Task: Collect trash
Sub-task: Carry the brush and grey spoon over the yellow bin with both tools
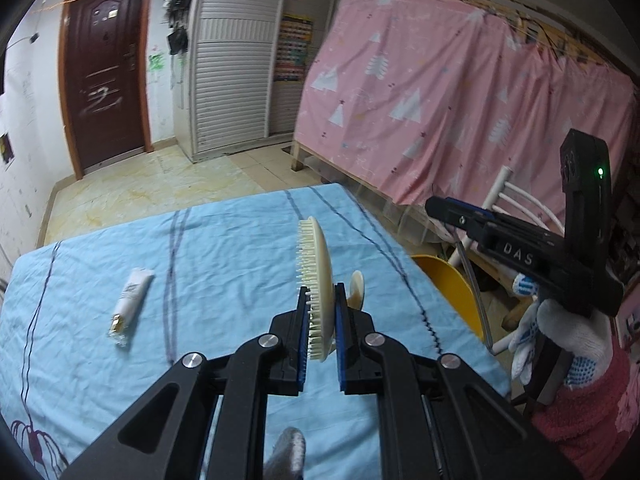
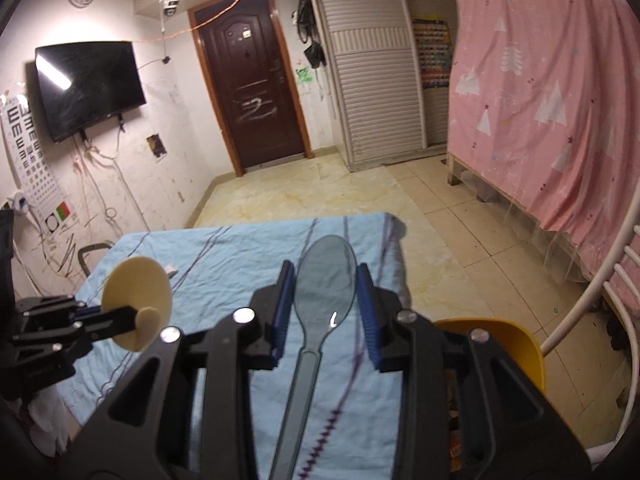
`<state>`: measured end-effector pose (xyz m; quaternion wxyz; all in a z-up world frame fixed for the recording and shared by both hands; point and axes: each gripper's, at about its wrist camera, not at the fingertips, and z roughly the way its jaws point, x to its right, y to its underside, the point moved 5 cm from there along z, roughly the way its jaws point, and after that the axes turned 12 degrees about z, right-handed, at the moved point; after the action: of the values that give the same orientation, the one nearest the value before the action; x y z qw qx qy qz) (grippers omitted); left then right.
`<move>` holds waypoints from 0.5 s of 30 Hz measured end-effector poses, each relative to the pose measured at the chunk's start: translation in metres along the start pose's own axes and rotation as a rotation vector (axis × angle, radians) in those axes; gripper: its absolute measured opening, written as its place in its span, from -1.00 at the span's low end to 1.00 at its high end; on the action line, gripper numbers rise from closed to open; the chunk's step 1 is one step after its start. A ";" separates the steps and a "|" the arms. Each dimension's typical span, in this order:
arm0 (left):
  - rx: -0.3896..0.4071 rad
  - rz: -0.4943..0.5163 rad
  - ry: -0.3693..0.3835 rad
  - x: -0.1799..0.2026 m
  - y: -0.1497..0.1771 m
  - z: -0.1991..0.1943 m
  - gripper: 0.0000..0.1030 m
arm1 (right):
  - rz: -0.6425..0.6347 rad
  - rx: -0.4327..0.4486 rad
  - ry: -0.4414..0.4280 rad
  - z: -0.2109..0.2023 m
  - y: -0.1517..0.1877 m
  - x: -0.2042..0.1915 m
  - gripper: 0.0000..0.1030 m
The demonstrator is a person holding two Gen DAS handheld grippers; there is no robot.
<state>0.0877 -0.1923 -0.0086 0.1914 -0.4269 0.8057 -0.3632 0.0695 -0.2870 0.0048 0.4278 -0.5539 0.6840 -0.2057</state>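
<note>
Pink curtain [image 1: 460,92]: patterned with white trees, draped over a wooden frame on the right side of the room.

Bench [image 1: 224,240]: covered by a light blue cloth with dark stitched lines; it fills the foreground of both views.

Door [image 2: 254,92]: dark brown, closed, in the far wall beside a white slatted wardrobe [image 2: 372,72].

Television [image 2: 90,86]: black screen, mounted on the left wall above trailing cables.

Yellow bin [image 2: 504,340]: rim visible just beside the bench's right edge, below the right tool.

Left tool [image 1: 322,300]: black frame, blue pads. Clamped on a cream brush [image 1: 316,276], which stands on edge between the fingers with its bristles facing left, raised above the cloth. The right wrist view shows the brush's round, smooth back.

Right tool [image 2: 326,280]: black frame, blue pads, held by a white dotted glove [image 1: 560,340]. A clear plastic spoon [image 2: 326,280] lies between the fingers, bowl forward, handle running back under the camera; gaps show on both sides of the bowl. Whether the tool grips the handle cannot be told. It hangs over the bench's right portion.

White tube [image 1: 130,304]: small, gold-capped, lying flat on the cloth to the left, well apart from the left tool.
</note>
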 end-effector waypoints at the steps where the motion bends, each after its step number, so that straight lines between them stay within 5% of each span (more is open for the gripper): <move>1: -0.003 0.010 0.004 0.004 -0.001 0.002 -0.96 | 0.011 0.009 0.006 -0.003 -0.001 0.007 -0.43; 15: -0.045 0.150 0.053 0.080 -0.029 0.039 -0.96 | 0.114 0.094 0.071 -0.034 -0.010 0.083 -0.43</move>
<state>0.0827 -0.2862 -0.0127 0.1872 -0.3599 0.8481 -0.3408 0.0464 -0.3744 0.0012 0.4398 -0.4857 0.7188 -0.2325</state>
